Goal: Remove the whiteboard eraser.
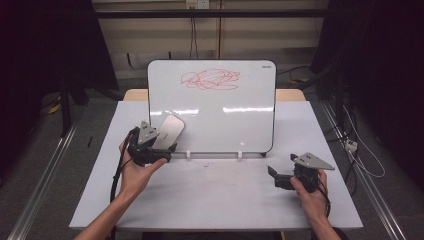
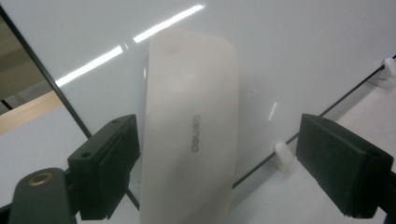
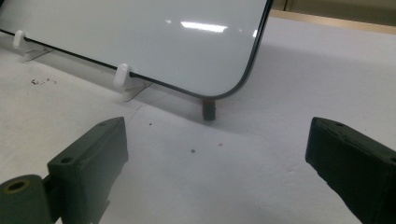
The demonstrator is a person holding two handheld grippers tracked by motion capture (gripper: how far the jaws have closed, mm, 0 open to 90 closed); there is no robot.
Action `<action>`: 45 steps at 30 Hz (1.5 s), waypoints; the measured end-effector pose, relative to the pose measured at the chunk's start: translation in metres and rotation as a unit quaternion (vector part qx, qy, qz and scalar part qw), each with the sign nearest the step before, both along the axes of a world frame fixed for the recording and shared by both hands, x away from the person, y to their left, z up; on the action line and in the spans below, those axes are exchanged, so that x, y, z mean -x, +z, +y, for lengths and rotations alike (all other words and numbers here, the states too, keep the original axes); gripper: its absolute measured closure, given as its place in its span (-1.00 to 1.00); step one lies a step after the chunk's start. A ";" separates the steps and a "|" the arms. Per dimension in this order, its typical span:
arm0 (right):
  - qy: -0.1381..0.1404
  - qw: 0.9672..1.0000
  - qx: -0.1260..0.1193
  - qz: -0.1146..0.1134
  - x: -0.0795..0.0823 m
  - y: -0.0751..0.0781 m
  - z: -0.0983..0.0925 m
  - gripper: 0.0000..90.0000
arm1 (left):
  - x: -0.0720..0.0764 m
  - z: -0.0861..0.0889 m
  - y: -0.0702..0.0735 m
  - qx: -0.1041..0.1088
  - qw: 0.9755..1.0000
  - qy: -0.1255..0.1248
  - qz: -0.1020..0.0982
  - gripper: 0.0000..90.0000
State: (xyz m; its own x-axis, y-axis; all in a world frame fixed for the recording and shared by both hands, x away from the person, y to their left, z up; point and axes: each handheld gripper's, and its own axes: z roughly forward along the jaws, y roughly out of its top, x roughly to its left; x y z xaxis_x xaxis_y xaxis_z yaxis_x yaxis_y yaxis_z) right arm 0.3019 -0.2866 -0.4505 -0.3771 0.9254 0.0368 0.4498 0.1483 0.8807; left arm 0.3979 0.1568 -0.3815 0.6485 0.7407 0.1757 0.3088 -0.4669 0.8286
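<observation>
Your left hand-held gripper point(image 1: 161, 150) sits at the lower left corner of the whiteboard point(image 1: 225, 125), left of centre in the high view, with the eraser point(image 1: 167, 132) rising between its jaws and leaning flat against the board face. In the left gripper view the eraser point(image 2: 191, 140) fills the middle of the frame. One jaw is right at its long edge; the other stands well clear at the lower right. So the left hand-held gripper is not yet clamped: its pads do not press from both sides.

The eraser is a slim, pale grey-white slab with rounded corners and a faint embossed brand name on its back. It looks light, with a smooth, stiff plastic shell, so it will likely slip if pinched at a corner. Take it across the two long edges, near the lower half, and square the jaws to it first so it does not twist out. It is unlikely to break, but a tilted grip would drag an edge across the board.

The red scribble point(image 1: 210, 79) lies at the top centre of the whiteboard, well above the eraser.

Your right hand-held gripper point(image 1: 282, 178) rests on the white counter point(image 1: 210, 200) at the lower right, jaws spread and empty.
</observation>
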 end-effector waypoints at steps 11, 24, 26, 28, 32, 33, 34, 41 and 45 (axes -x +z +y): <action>0.000 1.000 0.004 0.005 0.000 -0.001 0.001 -0.87 | -0.015 -0.004 -0.009 -0.036 0.999 0.025 -0.009 -0.56; 0.001 1.000 0.013 0.005 0.000 -0.001 0.004 -0.87 | -0.015 -0.018 -0.017 -0.091 0.995 0.028 -0.016 -0.45; 0.003 1.000 0.014 0.005 0.000 -0.001 0.005 -0.87 | -0.014 -0.020 -0.018 -0.097 0.995 0.031 -0.018 -0.45; 0.003 1.000 0.015 0.006 0.000 -0.001 0.006 -0.87 | -0.014 -0.022 -0.018 -0.101 0.994 0.034 -0.029 -0.44; 0.007 1.000 0.019 0.003 0.000 0.000 0.009 -0.87 | -0.016 -0.023 -0.019 -0.110 0.993 0.037 -0.029 -0.37; 0.008 1.000 0.020 0.002 0.000 0.000 0.010 -0.87 | -0.017 -0.023 -0.020 -0.107 0.993 0.036 -0.030 -0.36; 0.009 1.000 0.021 0.002 0.000 0.000 0.010 -0.87 | -0.017 -0.023 -0.020 -0.105 0.993 0.038 -0.025 -0.36; 0.006 1.000 0.018 0.003 0.000 -0.001 0.008 -0.87 | -0.017 -0.025 -0.023 -0.112 0.992 0.043 -0.036 -0.36; 0.003 1.000 0.021 0.001 0.000 0.000 0.008 -0.85 | -0.017 -0.026 -0.024 -0.119 0.991 0.042 -0.038 -0.36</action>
